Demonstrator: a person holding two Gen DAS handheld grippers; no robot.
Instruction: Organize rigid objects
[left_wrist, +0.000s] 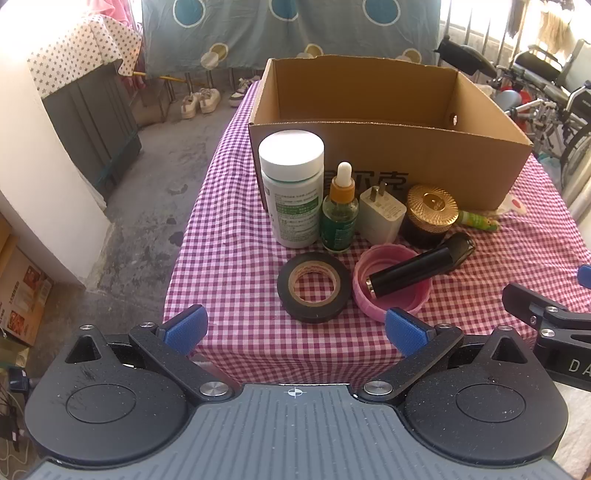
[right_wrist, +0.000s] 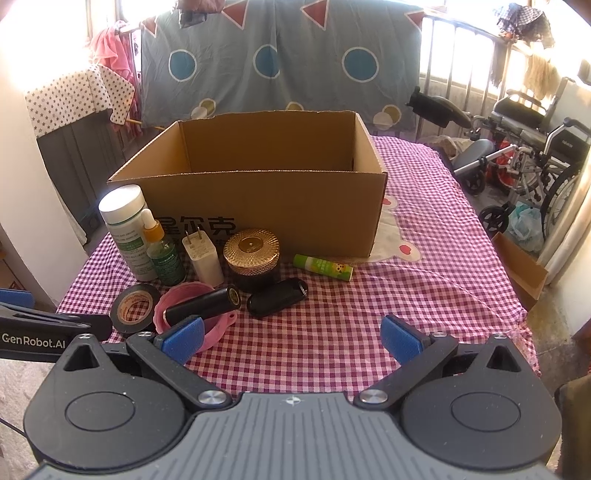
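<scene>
An open cardboard box (left_wrist: 391, 158) (right_wrist: 266, 206) stands on the checked tablecloth (left_wrist: 236, 258) (right_wrist: 332, 332). In front of it are a white bottle (left_wrist: 291, 188) (right_wrist: 125, 229), a green dropper bottle (left_wrist: 340, 214) (right_wrist: 164, 254), a white charger plug (left_wrist: 382, 216) (right_wrist: 203, 256), a gold-lidded jar (left_wrist: 430, 214) (right_wrist: 253, 258), a green tube (left_wrist: 476, 220) (right_wrist: 323, 267), a black tape roll (left_wrist: 314, 286) (right_wrist: 135, 308), a pink lid (left_wrist: 391, 284) (right_wrist: 184, 314) with a black cylinder (left_wrist: 413, 271) (right_wrist: 203, 304) lying in it, and a black case (right_wrist: 277, 297). My left gripper (left_wrist: 295, 328) and right gripper (right_wrist: 291, 338) are open, short of the objects.
The table's left edge drops to a concrete floor (left_wrist: 147, 221). A wheelchair (right_wrist: 524, 147) and a small cardboard box (right_wrist: 522, 269) stand to the right. Shoes (left_wrist: 199, 101) and a hanging sheet (right_wrist: 280, 62) lie beyond the box. Bare cloth extends right of the objects.
</scene>
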